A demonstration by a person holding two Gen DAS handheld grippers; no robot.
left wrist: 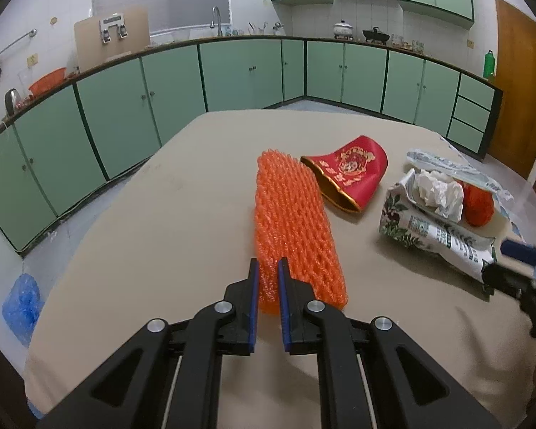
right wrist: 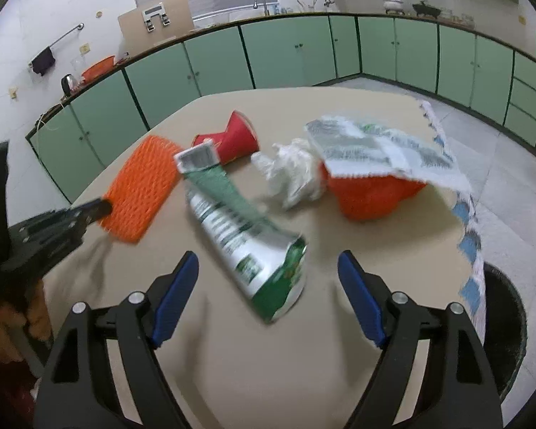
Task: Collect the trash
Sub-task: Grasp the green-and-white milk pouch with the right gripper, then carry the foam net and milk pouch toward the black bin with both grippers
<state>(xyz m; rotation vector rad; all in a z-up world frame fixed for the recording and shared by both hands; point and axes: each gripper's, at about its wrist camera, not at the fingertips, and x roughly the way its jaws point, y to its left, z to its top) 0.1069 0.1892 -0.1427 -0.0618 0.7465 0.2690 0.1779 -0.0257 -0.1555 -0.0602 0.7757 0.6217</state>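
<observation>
Collection barely begun: the left gripper [left wrist: 268, 268] is clamped on the near end of the orange foam net [left wrist: 293, 221], the right gripper [right wrist: 268, 268] gapes empty over the green packet [right wrist: 246, 236], and all trash lies on the table [left wrist: 143, 214], none yet in the black bin [right wrist: 507, 325] at right.

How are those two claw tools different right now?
The left gripper has its jaws shut on the orange foam net; the right gripper has jaws wide apart, holding nothing. The left sits at the net's near end; the right hovers over a green-and-white wrapper. Both have blue pads.
</observation>
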